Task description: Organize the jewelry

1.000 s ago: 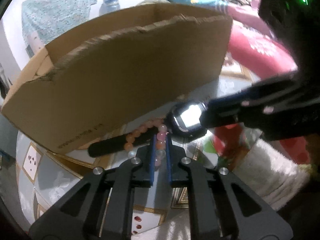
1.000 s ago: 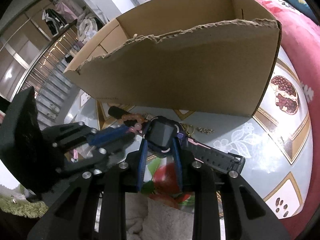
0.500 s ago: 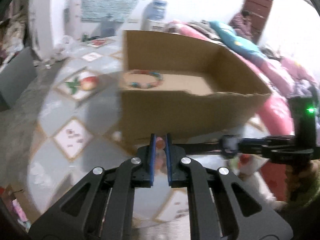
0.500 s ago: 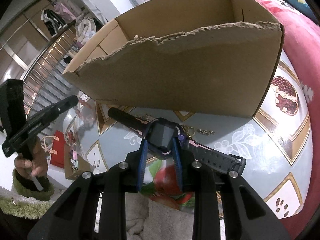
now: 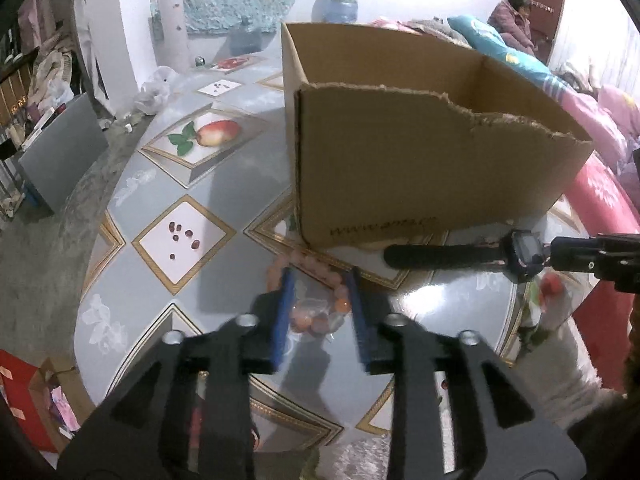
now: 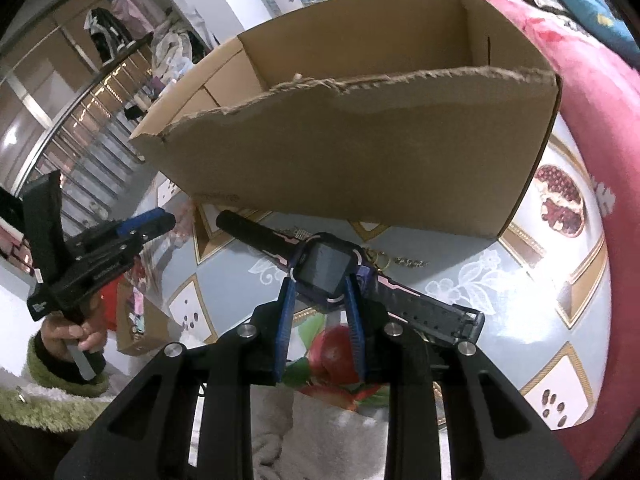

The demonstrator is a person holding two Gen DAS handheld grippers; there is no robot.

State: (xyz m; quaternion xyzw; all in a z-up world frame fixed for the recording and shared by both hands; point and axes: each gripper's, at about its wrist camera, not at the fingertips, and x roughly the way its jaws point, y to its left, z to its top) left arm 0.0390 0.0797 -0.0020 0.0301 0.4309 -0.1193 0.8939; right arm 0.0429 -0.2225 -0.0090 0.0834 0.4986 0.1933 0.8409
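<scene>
Beads of the pink bracelet (image 5: 320, 304) lie on the bench (image 5: 168, 200) before the cardboard box (image 5: 420, 168), between the opening left tongs (image 5: 322, 308), untouched; the right tongs (image 6: 320, 300) clamp the watch (image 6: 324, 266), its strap parallel to the box front.

Both wrist views downward, close, sharing box (image 5: 420, 168).

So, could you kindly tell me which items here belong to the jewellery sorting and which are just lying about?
Job:
pink bead bracelet
black smartwatch
brown cardboard box
small gold chain

Lying about:
blue water jug
grey board
</scene>
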